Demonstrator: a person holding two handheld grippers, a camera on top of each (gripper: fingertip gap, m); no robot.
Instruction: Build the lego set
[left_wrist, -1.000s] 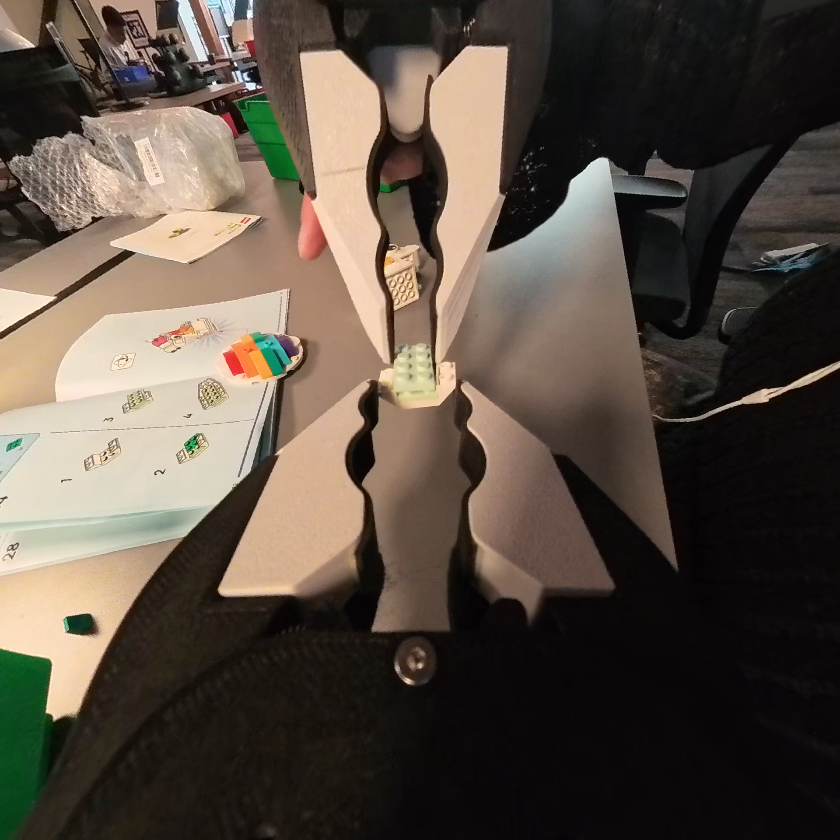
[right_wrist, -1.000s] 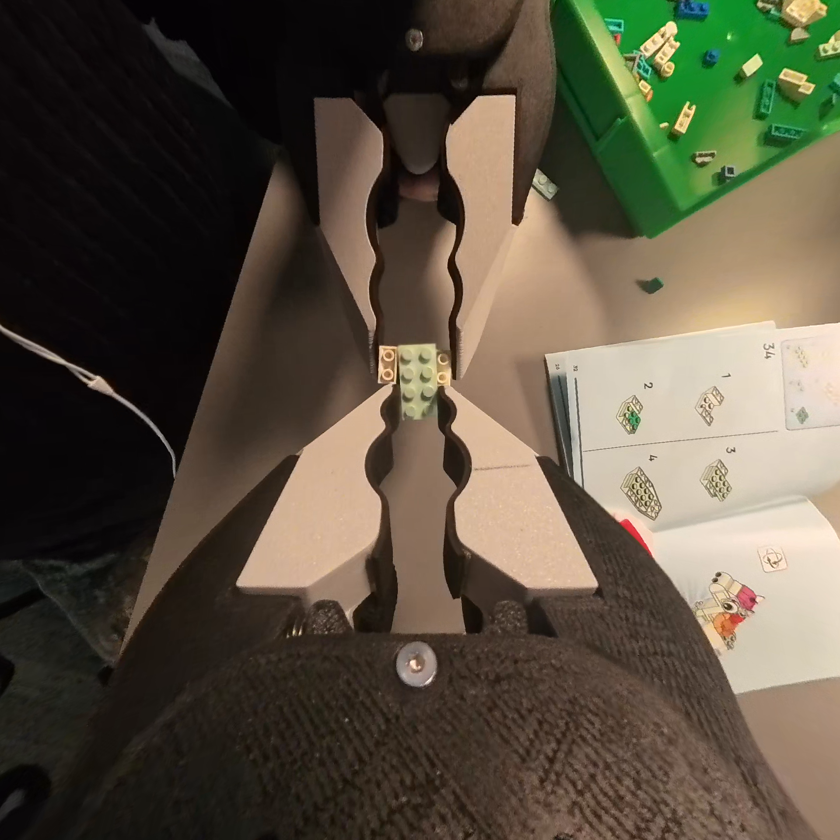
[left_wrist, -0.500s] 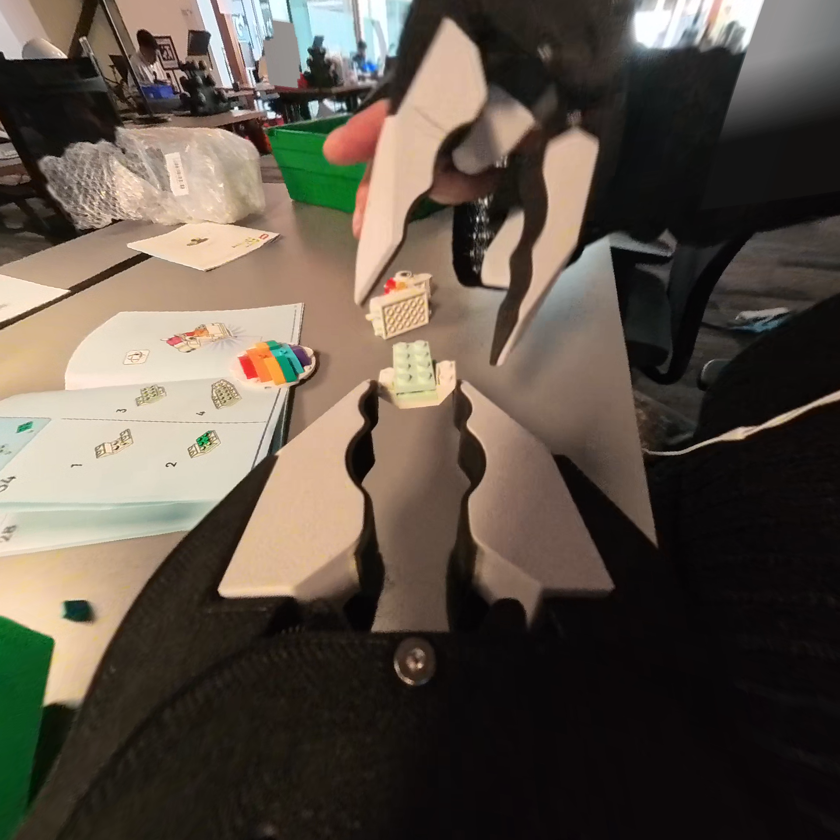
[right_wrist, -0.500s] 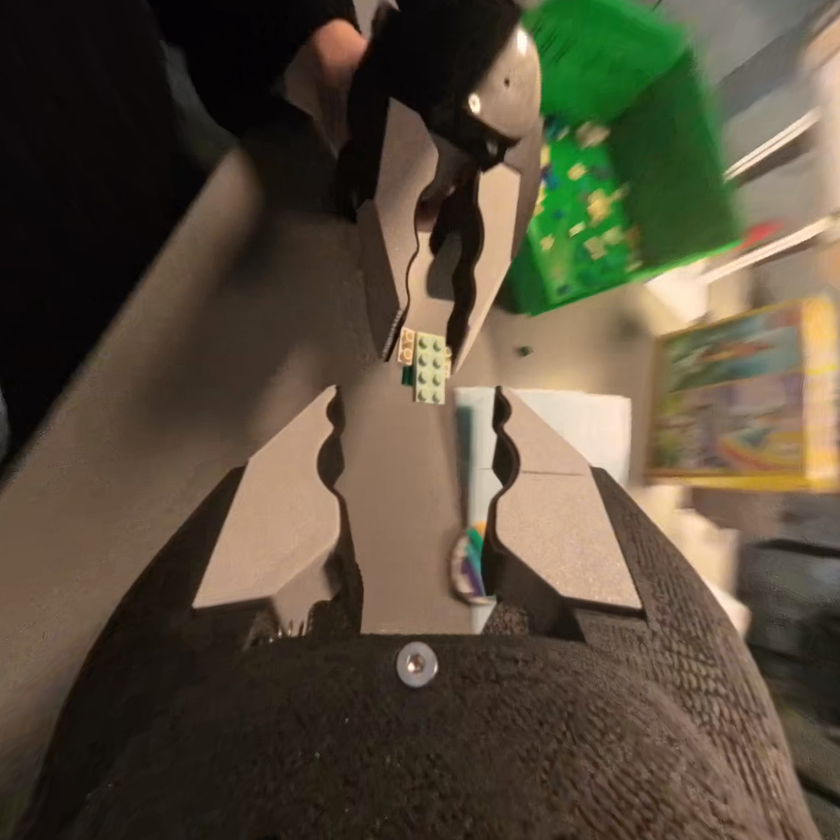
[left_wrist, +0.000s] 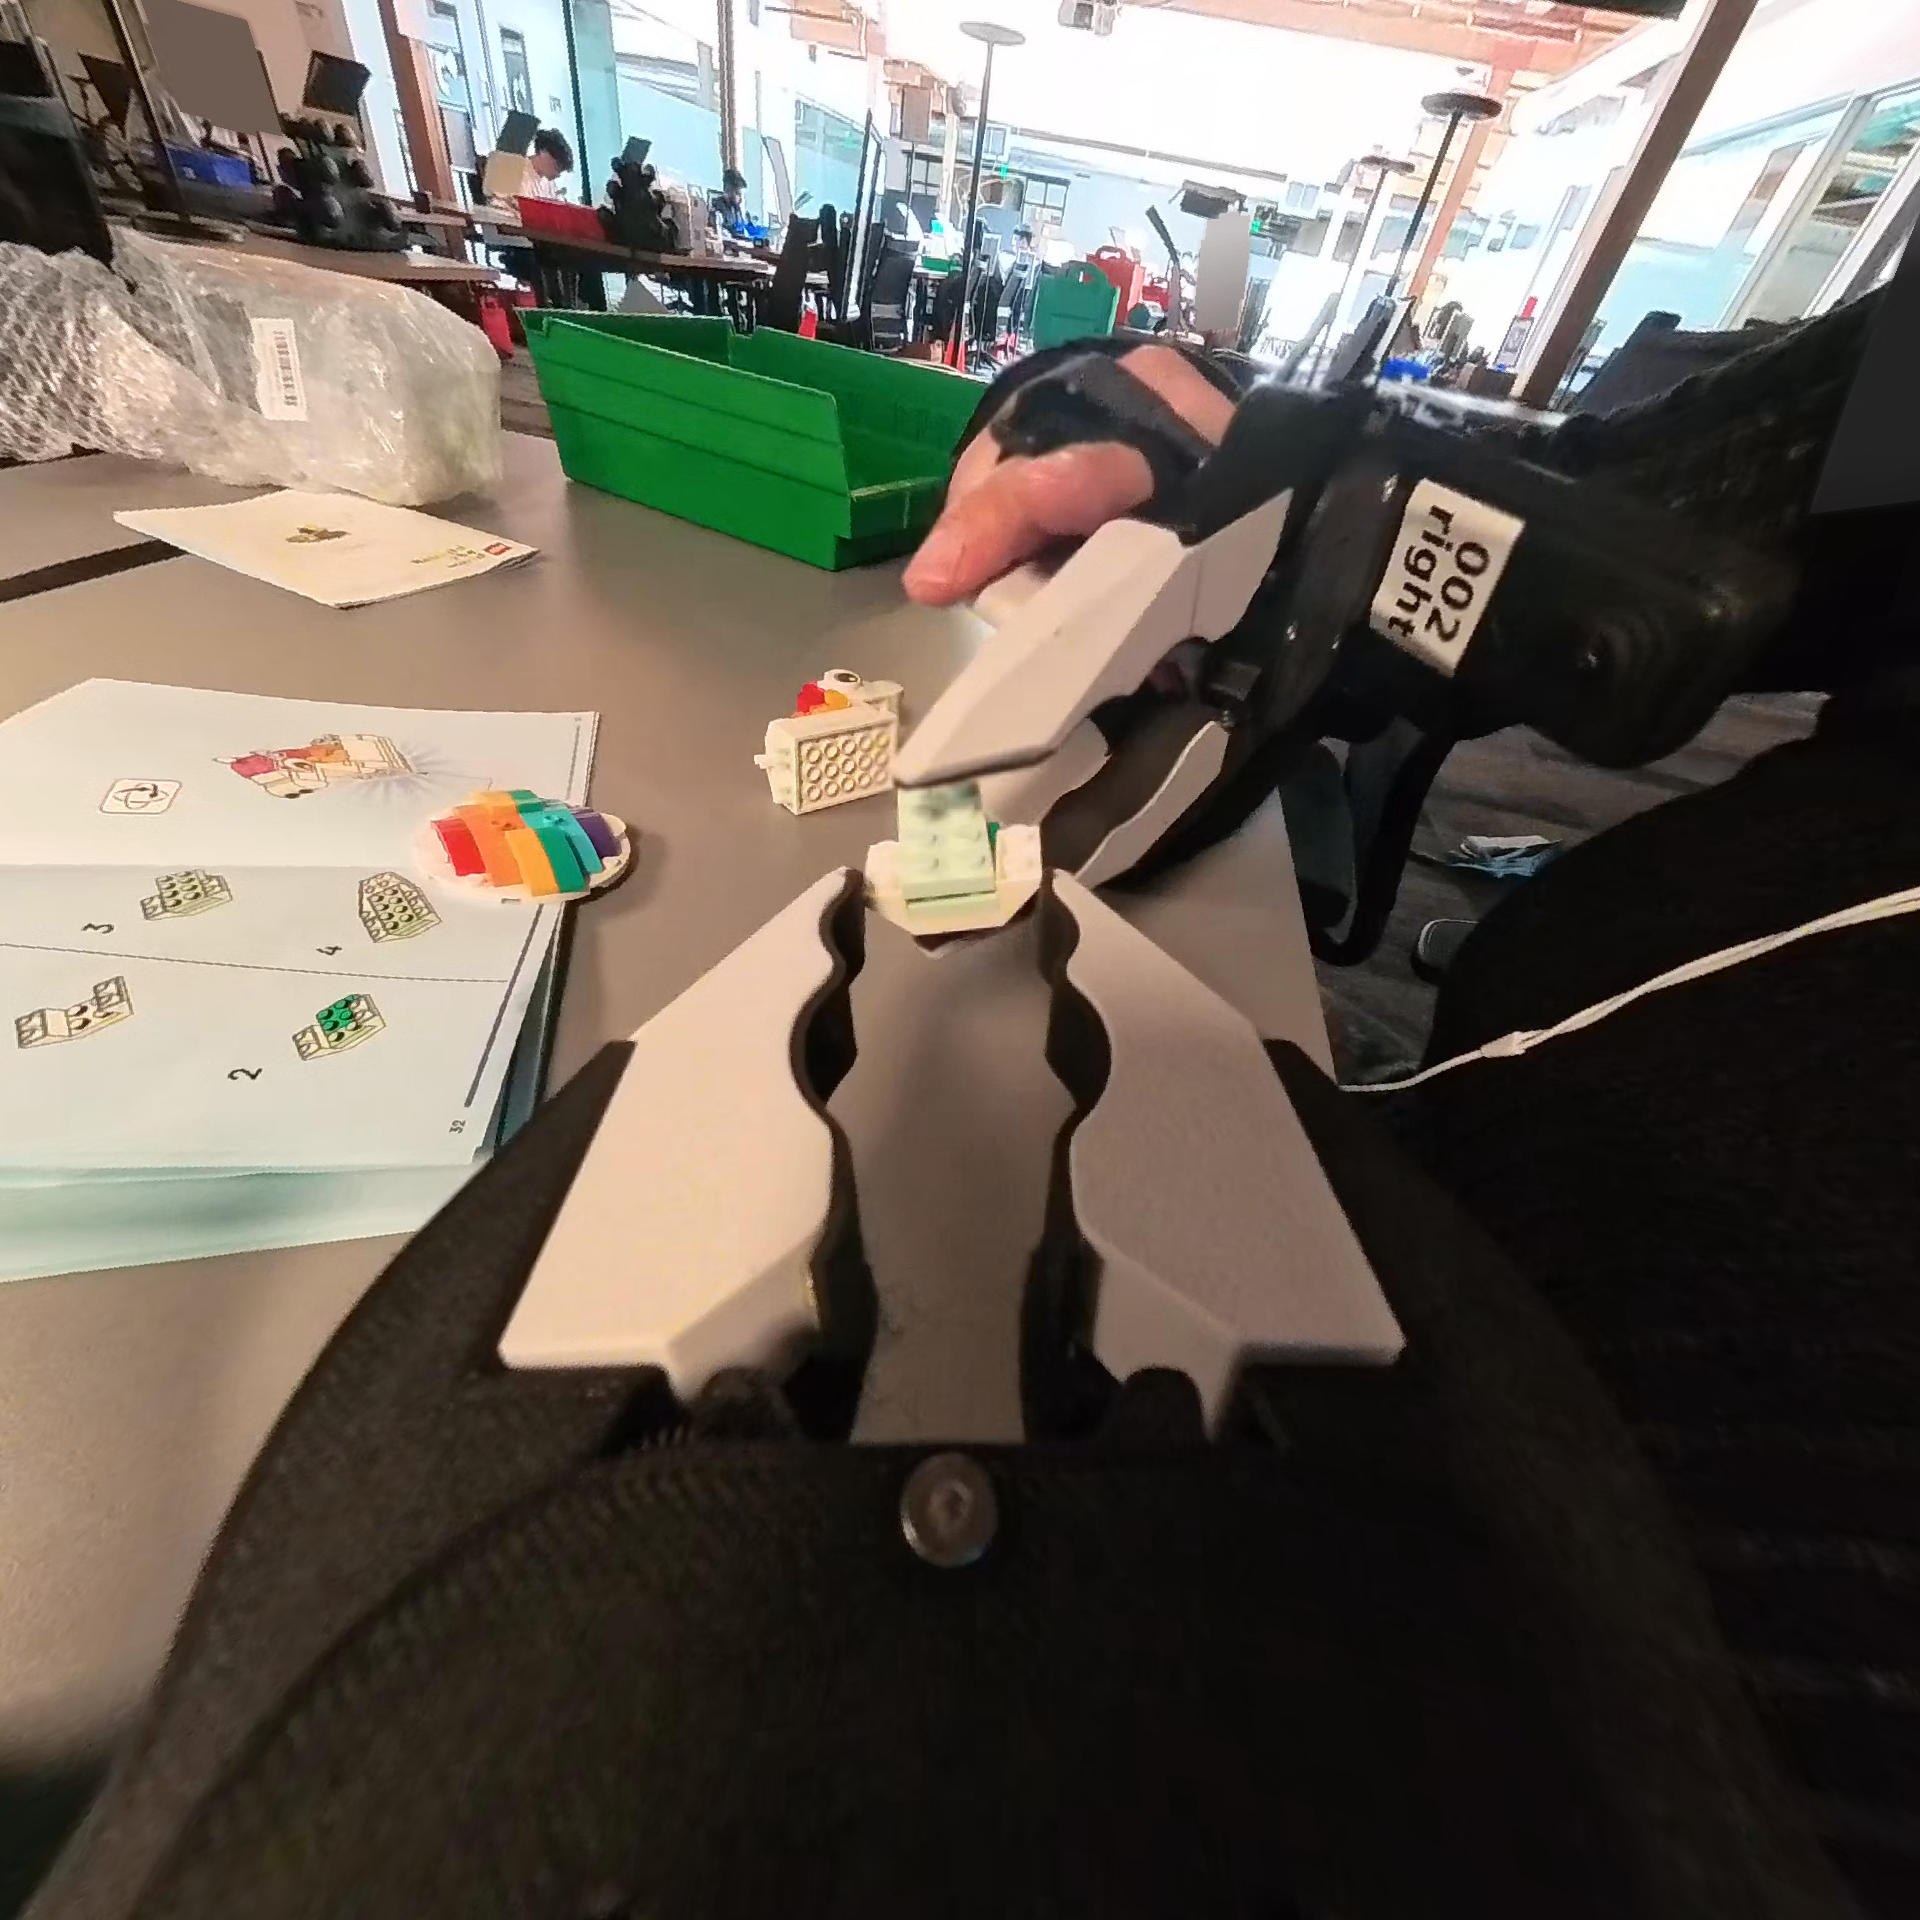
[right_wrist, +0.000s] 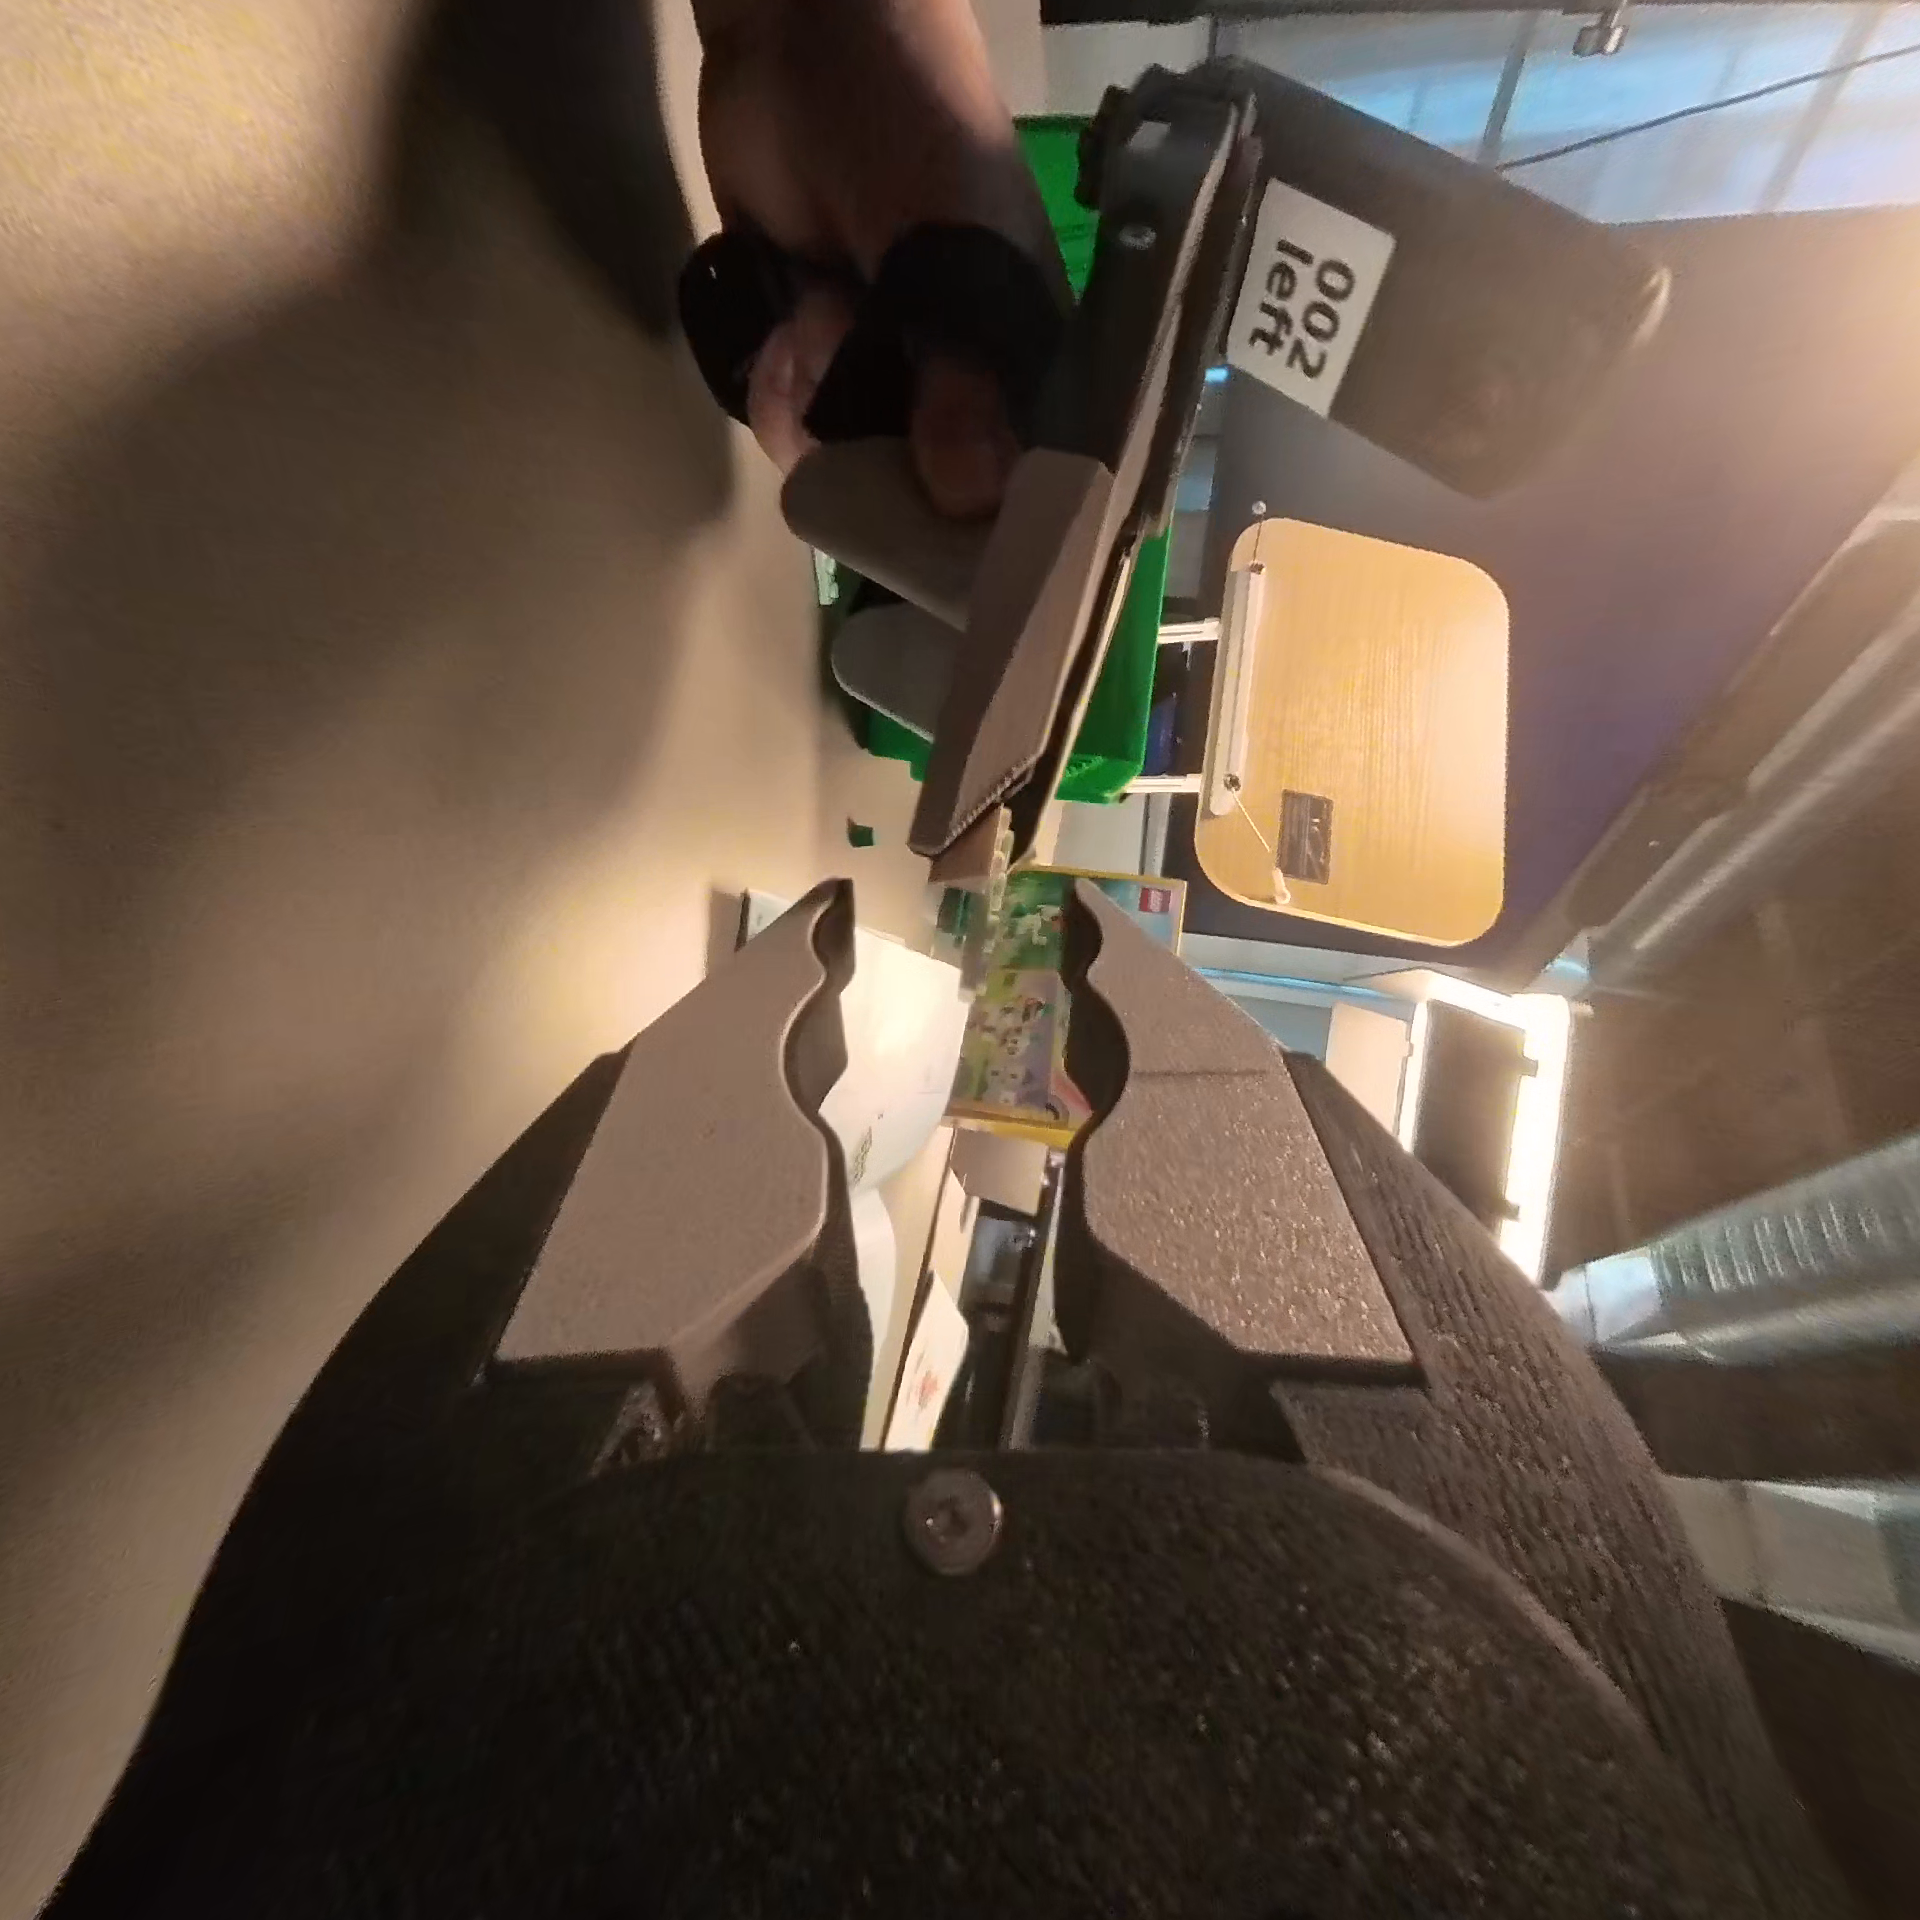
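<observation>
My left gripper (left_wrist: 951, 896) is shut on a small build: a white plate (left_wrist: 961, 912) with a mint-green brick (left_wrist: 943, 847) on top, held just above the grey table. My right gripper (left_wrist: 997, 821) comes in from the right, rolled on its side and open. One finger sits right over the mint brick and the other lies lower to the right. In the right wrist view my right gripper (right_wrist: 961, 899) is open, with the build (right_wrist: 977, 883) edge-on between its tips, held by the left gripper (right_wrist: 971, 842).
An open instruction booklet (left_wrist: 260, 935) lies at left with a rainbow disc (left_wrist: 525, 836) on its corner. A white studded block build (left_wrist: 836, 753) stands behind the grippers. A green bin (left_wrist: 748, 436), a leaflet (left_wrist: 332, 530) and a bubble-wrap bag (left_wrist: 260, 374) are farther back. Both grippers' tips are close together, under 4 cm apart.
My right gripper let go of the mint brick, opened, lifted away and rolled onto its side; its fingers now sit above and below the build. My left gripper kept its hold.
</observation>
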